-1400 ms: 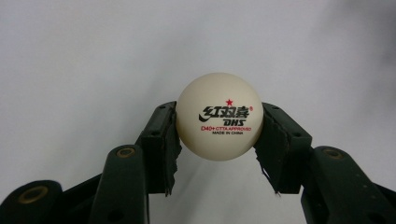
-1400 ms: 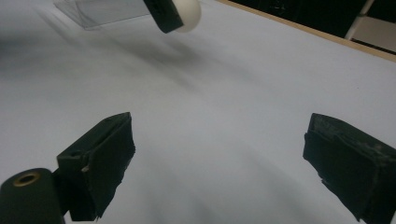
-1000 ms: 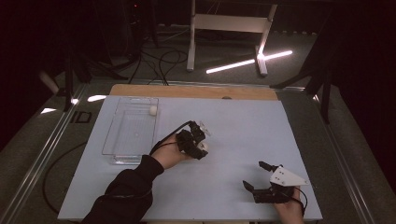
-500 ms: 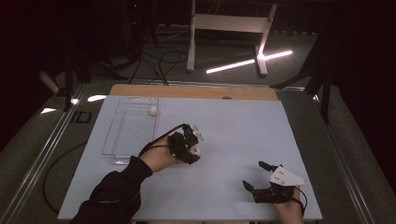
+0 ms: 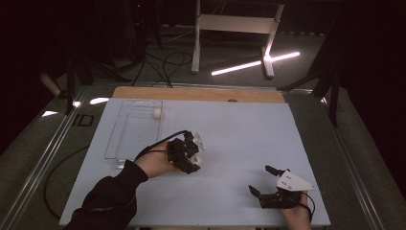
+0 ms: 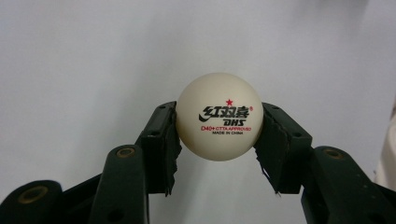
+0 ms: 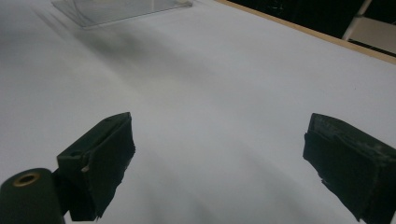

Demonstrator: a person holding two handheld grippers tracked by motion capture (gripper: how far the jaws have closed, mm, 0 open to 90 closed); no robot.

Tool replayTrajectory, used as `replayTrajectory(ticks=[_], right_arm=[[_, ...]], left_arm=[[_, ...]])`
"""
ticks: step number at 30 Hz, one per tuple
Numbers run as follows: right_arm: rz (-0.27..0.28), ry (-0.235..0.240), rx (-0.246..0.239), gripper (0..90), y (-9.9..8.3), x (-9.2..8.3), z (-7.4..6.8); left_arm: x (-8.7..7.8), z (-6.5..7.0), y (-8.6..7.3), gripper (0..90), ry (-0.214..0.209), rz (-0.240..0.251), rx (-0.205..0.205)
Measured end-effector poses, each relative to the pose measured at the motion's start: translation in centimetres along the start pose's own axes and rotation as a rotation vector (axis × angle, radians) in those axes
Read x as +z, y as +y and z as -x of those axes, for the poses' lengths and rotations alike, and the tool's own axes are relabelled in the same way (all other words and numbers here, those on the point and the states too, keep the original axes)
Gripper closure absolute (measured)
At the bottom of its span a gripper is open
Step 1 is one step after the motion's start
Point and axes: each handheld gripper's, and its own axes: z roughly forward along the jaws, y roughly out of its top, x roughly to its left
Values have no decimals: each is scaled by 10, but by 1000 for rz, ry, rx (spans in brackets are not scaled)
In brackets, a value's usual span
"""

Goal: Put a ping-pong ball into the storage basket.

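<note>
Nearest the person, the right gripper point(image 5: 266, 181) rests close to the table's point(image 5: 239, 129) near edge, its jaws spread wide with nothing between them. Farther in, the left gripper point(image 5: 195, 151) grasps a white ball point(image 6: 219, 116) between its pads, the printed logo facing the camera and upright (being round, it has no long axis); it sits just past the middle of the white sheet. Beyond it, toward the left, lies a clear tray point(image 5: 125, 139) with a second white ball point(image 5: 156, 113) in its far corner. Open sheet stretches right of the tray.
</note>
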Motion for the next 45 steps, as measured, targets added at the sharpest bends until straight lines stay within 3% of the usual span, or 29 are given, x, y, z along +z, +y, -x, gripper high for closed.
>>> replayTrajectory(ticks=[18,34,45], right_arm=[[-1,-2,2,86,0,1,-1],[-2,-4,0,86,0,1,-1],[-1,-4,-1,86,1,1,-1]], left_arm=[[-22,1,-15,522,-34,-26,46],[-48,0,-17,523,-39,-1,67],[-64,-6,-19,523,-41,27,57]])
